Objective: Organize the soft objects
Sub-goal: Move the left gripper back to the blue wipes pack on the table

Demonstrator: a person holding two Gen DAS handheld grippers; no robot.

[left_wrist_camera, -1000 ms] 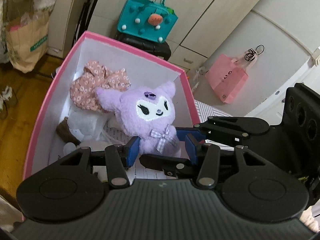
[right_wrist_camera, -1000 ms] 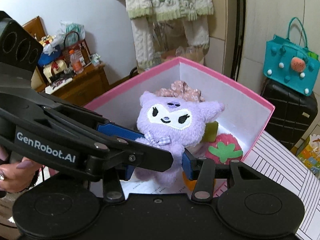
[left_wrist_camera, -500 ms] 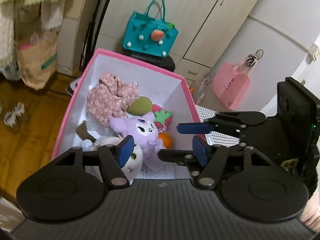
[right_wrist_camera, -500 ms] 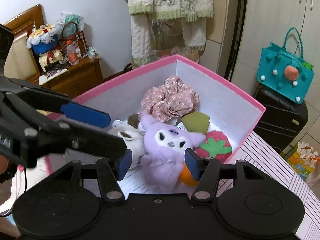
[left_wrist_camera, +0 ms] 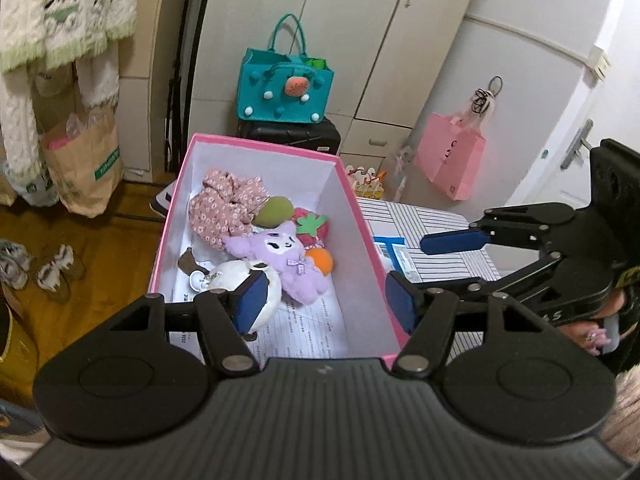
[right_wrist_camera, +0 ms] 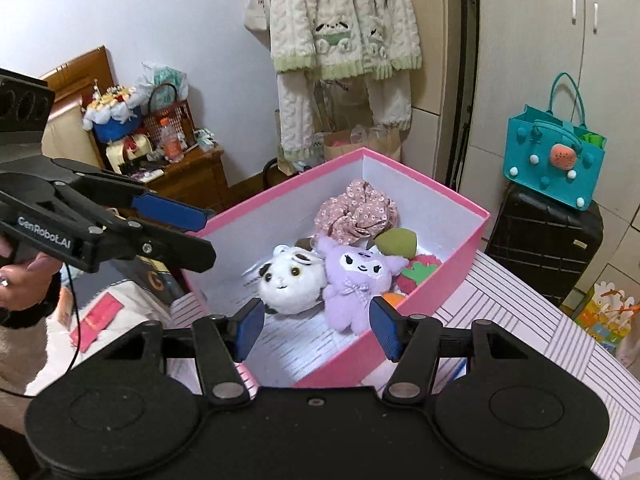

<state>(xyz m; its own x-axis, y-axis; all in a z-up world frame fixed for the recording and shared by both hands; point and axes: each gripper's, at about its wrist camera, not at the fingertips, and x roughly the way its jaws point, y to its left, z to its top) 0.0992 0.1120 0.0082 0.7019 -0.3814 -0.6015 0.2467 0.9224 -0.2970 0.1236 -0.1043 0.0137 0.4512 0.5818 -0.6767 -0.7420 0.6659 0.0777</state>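
Observation:
A purple plush [left_wrist_camera: 286,254] [right_wrist_camera: 356,276] lies in the pink box [left_wrist_camera: 260,146] [right_wrist_camera: 420,172], leaning on a white round plush [left_wrist_camera: 236,284] [right_wrist_camera: 290,280]. Behind them lie a floral cloth [left_wrist_camera: 224,208], a green piece [left_wrist_camera: 274,210], a strawberry plush [left_wrist_camera: 312,226] and an orange piece [left_wrist_camera: 320,260]. My left gripper [left_wrist_camera: 326,300] [right_wrist_camera: 200,232] hovers open above the box's near end, with nothing between its pads. My right gripper [right_wrist_camera: 318,330] [left_wrist_camera: 440,268] is also open and holds nothing, above the box's near corner.
The box stands on a striped surface [left_wrist_camera: 432,220]. Behind it are a black suitcase [left_wrist_camera: 292,134] with a teal bag [left_wrist_camera: 284,88] on top, a pink bag [left_wrist_camera: 450,160], and white cupboards. A paper bag [left_wrist_camera: 84,160], hanging sweaters [right_wrist_camera: 344,20] and a wooden cabinet [right_wrist_camera: 188,176] are to the left.
Both grippers were closed on the purple plush; they opened and let it go into the box. Both have drawn back and upward, so the box looks smaller.

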